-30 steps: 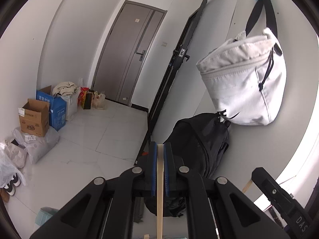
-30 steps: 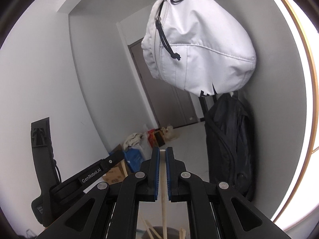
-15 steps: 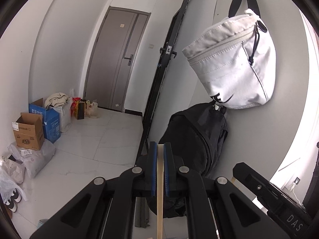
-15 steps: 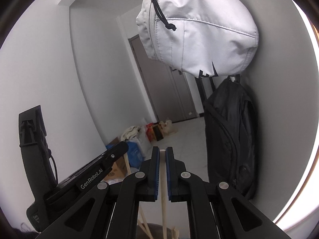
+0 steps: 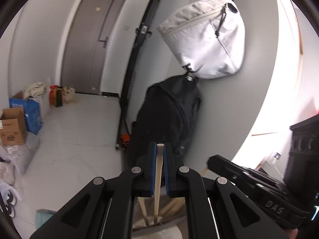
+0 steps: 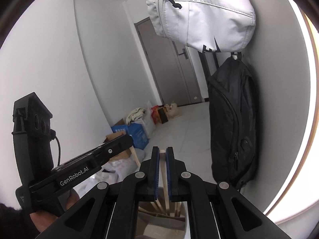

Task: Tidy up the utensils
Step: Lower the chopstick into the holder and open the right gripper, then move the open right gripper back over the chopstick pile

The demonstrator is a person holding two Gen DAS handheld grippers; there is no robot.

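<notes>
Chopsticks were the thing here: one wooden chopstick (image 5: 159,171) stood clamped between the blue pads of the left gripper (image 5: 160,149), and a second chopstick (image 6: 163,176) was clamped the same way in the right gripper (image 6: 162,153). Both pairs of fingers were closed on their stick near its upper end, so that the blunt top just showed between the tips. The lower ends went down toward a grey holder (image 6: 159,222), where more wooden sticks (image 6: 177,207) already leaned; whether the held ones touched its bottom I could not tell.

Such a stick seemed light, stiff and thin, and smooth enough to turn or slip between flat pads. I would judge that a grip near the top end keeps it hanging straight, while the pressure need not be strong.

Both grippers pointed forward and a little upward, toward a wall with a white bag (image 5: 207,39) and a black backpack (image 5: 169,115). They stood close together, each one visible in the other's view, the sticks almost upright.
</notes>
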